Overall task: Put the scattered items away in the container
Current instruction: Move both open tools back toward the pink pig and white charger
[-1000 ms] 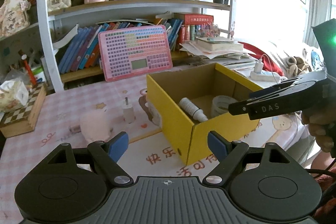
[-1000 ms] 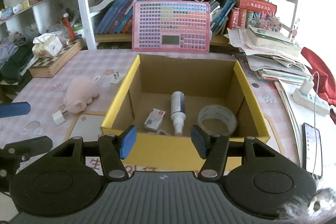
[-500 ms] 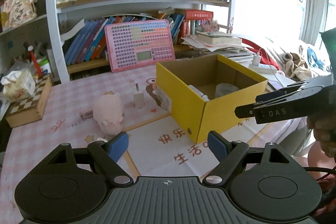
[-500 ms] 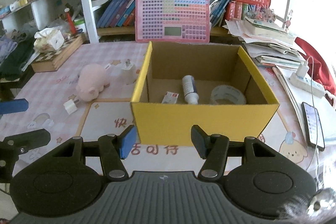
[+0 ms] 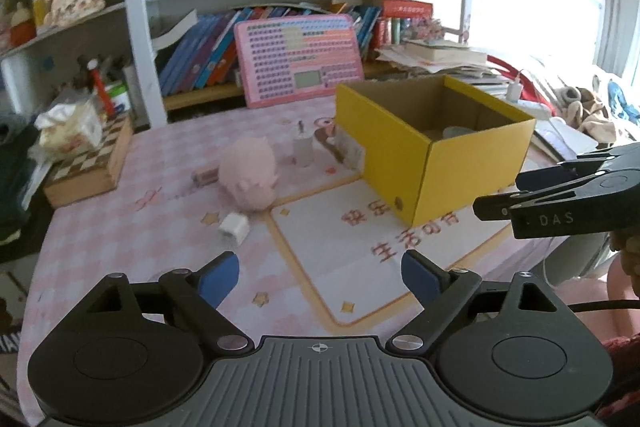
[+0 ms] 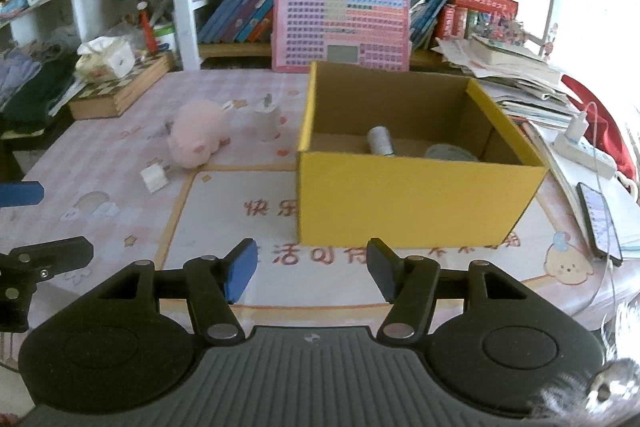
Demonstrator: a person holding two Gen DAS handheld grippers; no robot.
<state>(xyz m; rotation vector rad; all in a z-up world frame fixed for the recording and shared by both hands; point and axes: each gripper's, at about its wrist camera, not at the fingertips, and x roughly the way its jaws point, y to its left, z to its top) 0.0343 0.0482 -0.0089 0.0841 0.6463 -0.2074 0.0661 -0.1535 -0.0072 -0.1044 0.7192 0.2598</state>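
Both claws have drawn back from the yellow cardboard box (image 6: pixel 416 203), which a second ago filled the near view and now sits further off, its inside half hidden behind the front wall. The left claw (image 5: pixel 320 277) is opening its jaws with nothing between them; the right claw (image 6: pixel 310 267) is also opening and is empty. In the box a white bottle (image 6: pixel 380 141) and a tape roll (image 6: pixel 450 151) already lie. On the desk (image 5: pixel 160 187), at about ten o'clock from the box, the pink plush pig (image 5: pixel 250 175), a small white charger (image 5: pixel 234 227) nearer the left claw, and a white plug adapter (image 6: pixel 266 121) are not yet tidied. The pull-back looks like a reset toward these, probably the charger first.
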